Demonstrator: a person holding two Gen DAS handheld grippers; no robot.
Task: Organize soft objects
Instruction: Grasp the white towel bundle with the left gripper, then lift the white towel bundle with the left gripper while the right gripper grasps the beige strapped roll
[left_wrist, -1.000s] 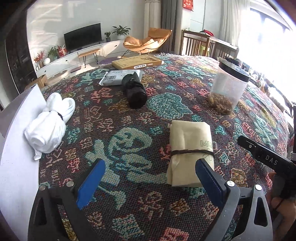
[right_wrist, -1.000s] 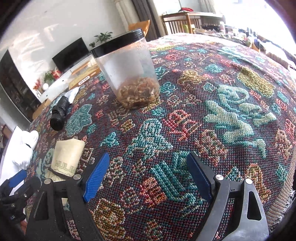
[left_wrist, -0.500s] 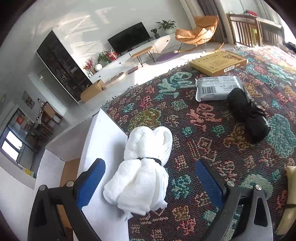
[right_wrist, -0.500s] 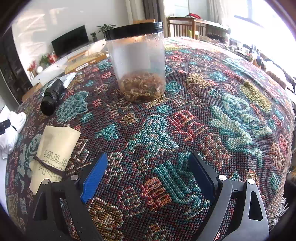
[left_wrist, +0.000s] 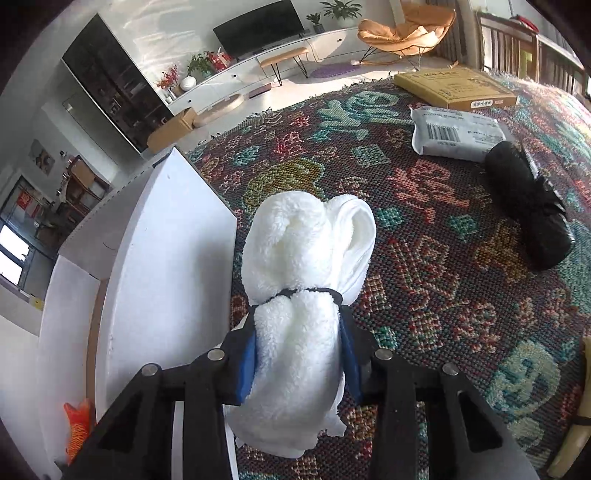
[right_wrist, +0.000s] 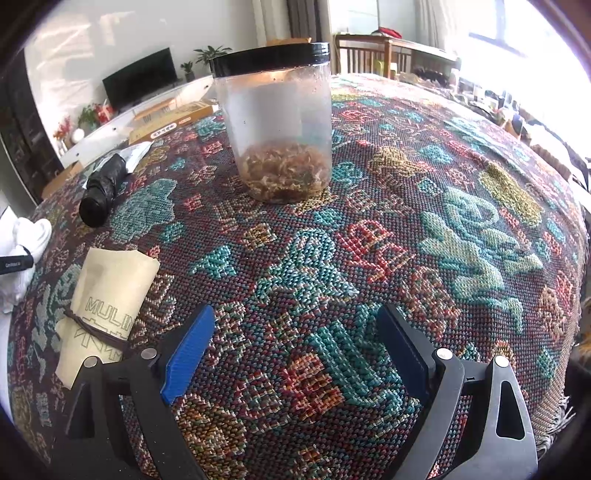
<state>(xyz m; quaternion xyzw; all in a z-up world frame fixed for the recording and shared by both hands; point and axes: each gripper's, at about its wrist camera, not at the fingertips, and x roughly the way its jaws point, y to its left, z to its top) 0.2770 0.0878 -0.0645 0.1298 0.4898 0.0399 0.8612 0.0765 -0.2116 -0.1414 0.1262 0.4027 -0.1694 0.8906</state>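
With the left claw (left_wrist: 299, 354) closing on the white towel (left_wrist: 303, 266) just below its band, squeeze firmly before lifting; the right claw (right_wrist: 295, 347) hangs wide, empty.

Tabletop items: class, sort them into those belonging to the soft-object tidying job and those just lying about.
Job: white towel, black roll, beige roll, white box.
Lying about: jar, grey packet, flat carton.

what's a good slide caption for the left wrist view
Left tool closing on the tied white towel bundle beside a white box on the patterned cloth.
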